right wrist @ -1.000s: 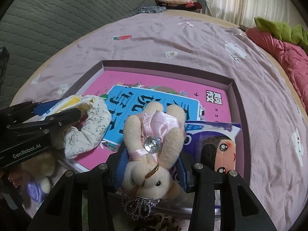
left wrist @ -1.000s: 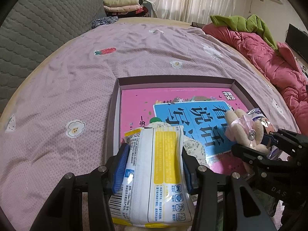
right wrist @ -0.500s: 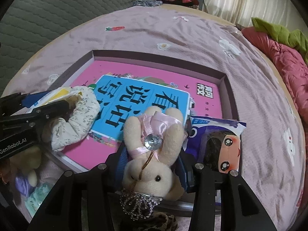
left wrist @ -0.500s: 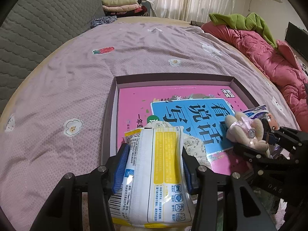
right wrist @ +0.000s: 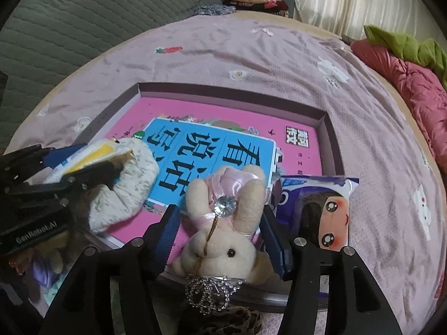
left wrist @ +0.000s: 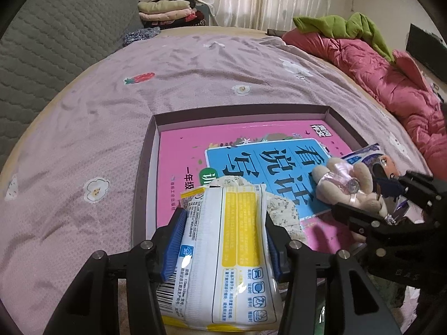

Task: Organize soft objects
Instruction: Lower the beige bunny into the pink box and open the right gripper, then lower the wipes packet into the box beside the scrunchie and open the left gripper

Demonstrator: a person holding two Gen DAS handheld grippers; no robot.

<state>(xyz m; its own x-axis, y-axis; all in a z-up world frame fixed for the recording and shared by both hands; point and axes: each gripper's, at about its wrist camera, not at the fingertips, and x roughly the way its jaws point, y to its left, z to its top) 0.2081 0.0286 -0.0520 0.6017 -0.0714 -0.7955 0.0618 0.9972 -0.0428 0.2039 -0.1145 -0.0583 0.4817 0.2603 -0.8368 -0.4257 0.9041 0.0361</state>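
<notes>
With its jaws opening, the right gripper (right wrist: 219, 230) frees the plush bunny (right wrist: 223, 223) into the box (right wrist: 232, 92), while the left gripper (left wrist: 222, 240), also opening, has the tissue pack (left wrist: 226, 254) left to place.

Tray (left wrist: 145, 167): lies on the bed sheet (left wrist: 83, 139), near its front edge.
Book (left wrist: 195, 150): lies flat in the tray and fills most of its floor.
Scrunchie (right wrist: 125, 184): on the book's front left part, just behind the left gripper (left wrist: 223, 240).
Tissue pack (left wrist: 226, 251): between the left gripper's pads, in front of the scrunchie, over the tray's front left corner.
Plush rabbit (right wrist: 226, 223): on the book's front right part, between the pads of the right gripper (right wrist: 220, 240), gaps on both sides, as they open.
Packet with face (right wrist: 324, 212): just right of the rabbit, over the tray's front right corner.
Quilt (left wrist: 377, 75): on the bed's right side, well apart from the tray.
Folded clothes (left wrist: 167, 11): stacked behind the bed, far left.
</notes>
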